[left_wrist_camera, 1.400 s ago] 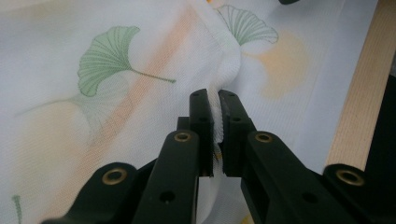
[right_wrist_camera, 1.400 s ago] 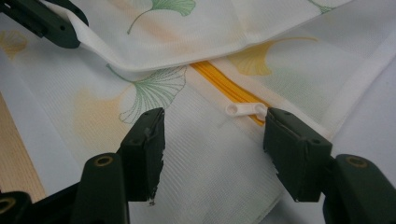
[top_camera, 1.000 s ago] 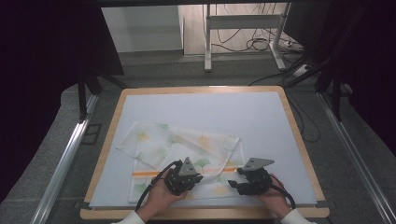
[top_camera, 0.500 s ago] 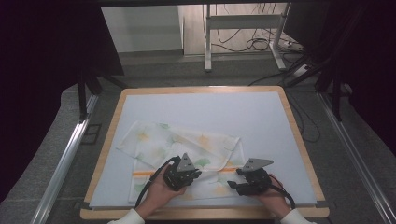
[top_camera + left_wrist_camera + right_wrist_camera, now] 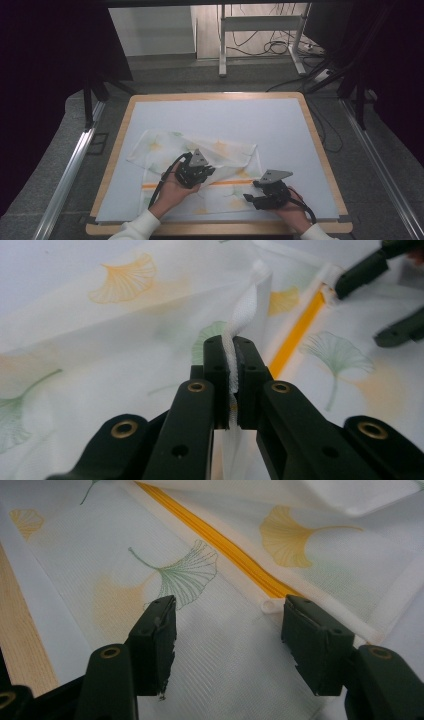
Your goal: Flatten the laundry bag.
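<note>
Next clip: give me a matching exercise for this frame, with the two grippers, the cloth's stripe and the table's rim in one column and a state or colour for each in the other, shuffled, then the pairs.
Column 1
1. left gripper
2. right gripper
3. stripe on the cloth
4. rim of the table

Column 2
A. bare wood
B. jaws apart, over the cloth
C. orange
D. jaws closed on a fold of the cloth

Pairs: 1-D, 2-B, 3-C, 4-A
</note>
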Available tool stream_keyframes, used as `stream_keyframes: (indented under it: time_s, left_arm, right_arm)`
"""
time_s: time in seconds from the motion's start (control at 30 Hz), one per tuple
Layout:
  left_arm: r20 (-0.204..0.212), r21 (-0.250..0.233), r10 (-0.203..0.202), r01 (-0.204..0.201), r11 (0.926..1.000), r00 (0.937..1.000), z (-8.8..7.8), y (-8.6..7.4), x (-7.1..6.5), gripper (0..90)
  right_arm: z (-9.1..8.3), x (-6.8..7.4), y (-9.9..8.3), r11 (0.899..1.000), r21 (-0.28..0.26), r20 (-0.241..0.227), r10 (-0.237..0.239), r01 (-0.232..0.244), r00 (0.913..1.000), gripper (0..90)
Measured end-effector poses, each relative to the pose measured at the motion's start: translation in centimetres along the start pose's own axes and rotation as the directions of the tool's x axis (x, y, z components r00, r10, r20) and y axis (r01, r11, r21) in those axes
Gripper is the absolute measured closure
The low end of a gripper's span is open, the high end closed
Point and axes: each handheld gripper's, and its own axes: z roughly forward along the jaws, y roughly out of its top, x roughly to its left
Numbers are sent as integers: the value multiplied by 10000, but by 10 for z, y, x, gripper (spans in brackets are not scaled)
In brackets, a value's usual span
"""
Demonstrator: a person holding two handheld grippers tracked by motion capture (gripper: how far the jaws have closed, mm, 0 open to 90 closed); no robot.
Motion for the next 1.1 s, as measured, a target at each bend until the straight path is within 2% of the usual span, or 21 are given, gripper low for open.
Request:
stream_keyframes:
  time_s: [0.1, 0.47, 0.6, 0.7, 0.83, 0.9, 1.1]
  left_arm:
    - [-222, 82, 167, -165, 9998, 9996, 2, 12, 6, 870]
    - [-684, 355, 543, -520, 9980, 9962, 11, 37, 21, 869]
    - [-717, 368, 411, -385, 9986, 9966, 16, 48, 31, 870]
    - [-339, 304, 278, -268, 9992, 9990, 22, 54, 42, 870]
    - [-460, 368, -15, 32, 9993, 9989, 37, 65, 57, 869]
    - [-552, 401, -90, 112, 9991, 9984, 40, 68, 60, 869]
    - [-882, 752, -25, 91, 9971, 9961, 58, 84, 80, 868]
  right_arm:
    - [0, 0, 0, 10000, -1, -15, 8, -8, 10000, 389]
    - [0, 0, 0, 10000, 6, -56, 33, -33, 10000, 389]
    - [0, 0, 0, 10000, 8, -61, 40, -40, 10000, 389]
    - [0, -1, 0, 10000, 0, -68, 31, -31, 10000, 389]
    - [0, -1, 0, 10000, -16, -99, 49, -49, 9999, 389]
    - [0, -1, 0, 10000, -25, -116, 62, -63, 9999, 389]
    - [0, -1, -1, 10000, -31, -117, 83, -84, 9999, 389]
